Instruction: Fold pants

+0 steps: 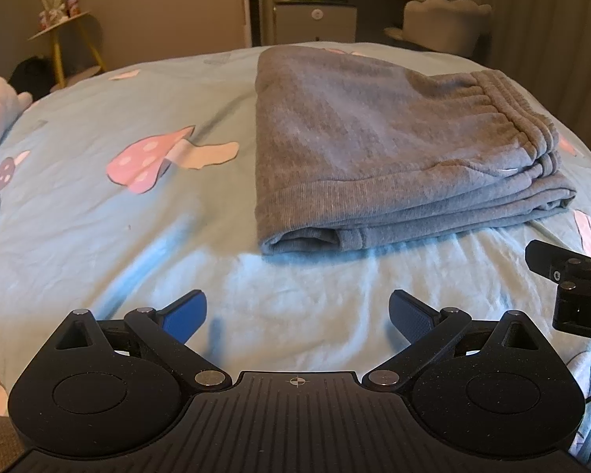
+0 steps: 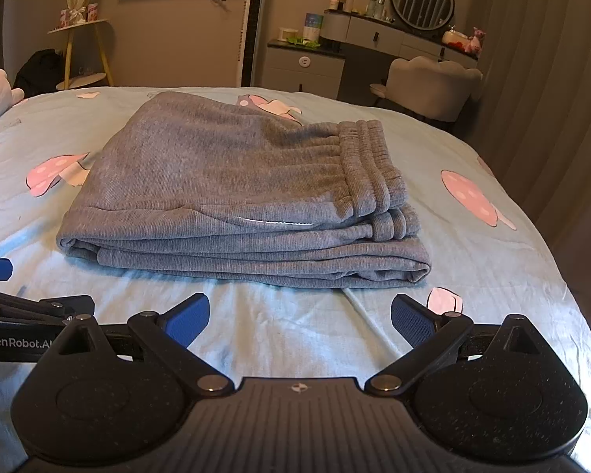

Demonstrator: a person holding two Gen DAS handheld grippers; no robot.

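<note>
Jaws spread wide and empty on both left gripper (image 1: 297, 311) and right gripper (image 2: 300, 315), just short of grey pants (image 2: 240, 201). Folded into a thick layered stack, ribbed waistband on top, lying on mushroom-print bed sheet (image 2: 492, 276).

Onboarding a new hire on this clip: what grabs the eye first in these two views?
The grey pants, folded into a thick stack with the waistband on top at the right, lying mid-bed. Then the pale blue sheet with its pink mushroom prints. Near the camera, the left gripper and right gripper both stand open, short of the pants and holding nothing.
</note>
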